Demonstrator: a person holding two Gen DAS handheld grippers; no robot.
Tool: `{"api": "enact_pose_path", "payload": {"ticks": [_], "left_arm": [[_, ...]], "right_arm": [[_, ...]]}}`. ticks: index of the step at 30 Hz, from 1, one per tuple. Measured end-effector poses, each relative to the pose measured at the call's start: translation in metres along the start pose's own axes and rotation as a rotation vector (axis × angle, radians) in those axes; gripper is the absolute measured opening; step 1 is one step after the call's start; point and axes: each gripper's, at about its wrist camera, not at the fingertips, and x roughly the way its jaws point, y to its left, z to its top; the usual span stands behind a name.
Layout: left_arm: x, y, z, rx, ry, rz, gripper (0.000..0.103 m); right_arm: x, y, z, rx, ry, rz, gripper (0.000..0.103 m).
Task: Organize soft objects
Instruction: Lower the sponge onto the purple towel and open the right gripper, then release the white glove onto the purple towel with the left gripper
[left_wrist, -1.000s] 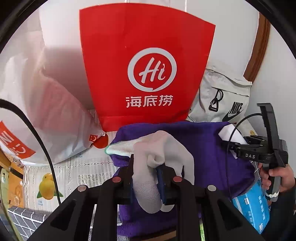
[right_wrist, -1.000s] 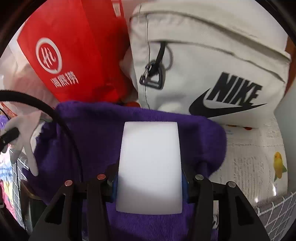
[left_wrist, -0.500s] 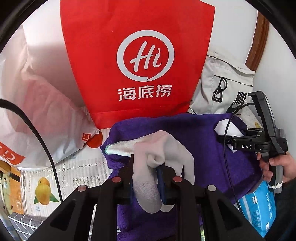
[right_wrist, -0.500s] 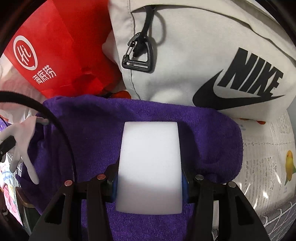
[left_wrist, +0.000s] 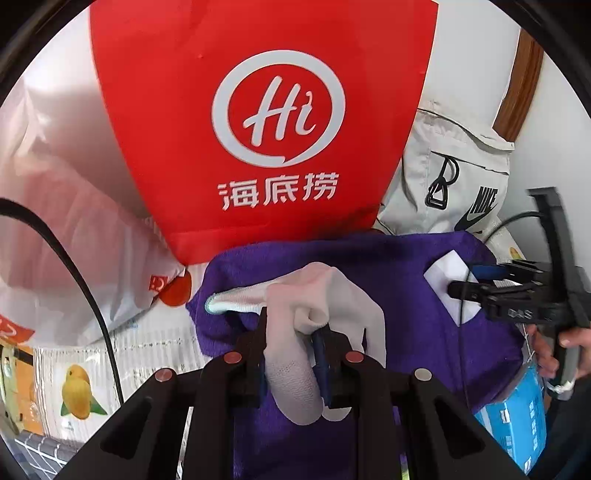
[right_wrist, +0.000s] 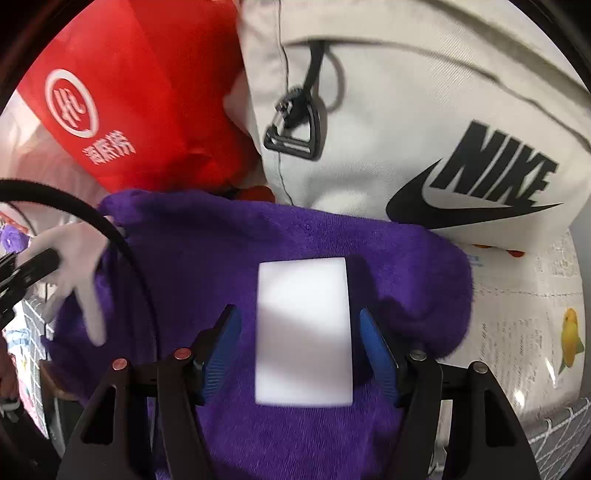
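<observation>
Now the right tool (right_wrist: 301, 343) has just been opening, pads clear of the white sponge (right_wrist: 303, 332) lying on the purple towel (right_wrist: 229, 258). Clamped on the white glove (left_wrist: 317, 328), the left tool (left_wrist: 291, 347) risks dragging the towel and shifting the sponge.

A white sponge (right_wrist: 303, 334) lies on a purple towel (right_wrist: 221, 258), beside a red bag (left_wrist: 258, 122).

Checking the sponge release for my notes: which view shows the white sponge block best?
The right wrist view: the white sponge block lies whole on the purple towel, with the right gripper jaws just opened and clear of both sides. In the left wrist view only a corner shows behind that gripper.
</observation>
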Motion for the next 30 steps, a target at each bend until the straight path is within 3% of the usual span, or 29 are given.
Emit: {"api": "enact_pose_path", "payload": {"ticks": [4, 15, 17, 19, 30], "left_arm": [[0.015, -0.005, 0.004, 0.034, 0.019, 0.028, 0.02], [0.039, 0.003, 0.004, 0.002, 0.084, 0.027, 0.021], [0.042, 0.002, 0.003, 0.005, 0.11, 0.013, 0.03], [0.044, 0.003, 0.001, -0.009, 0.142, 0.012, 0.057], [-0.01, 0.005, -0.022, -0.029, 0.109, 0.041, 0.06]], "right_arm": [[-0.027, 0.004, -0.008, -0.016, -0.04, -0.011, 0.066], [-0.1, 0.015, -0.058, -0.054, -0.149, 0.012, 0.066], [-0.105, 0.016, -0.067, -0.056, -0.154, 0.012, 0.066], [-0.108, 0.017, -0.073, -0.051, -0.156, 0.014, 0.066], [-0.127, 0.029, -0.105, -0.025, -0.156, 0.05, 0.066]]}}
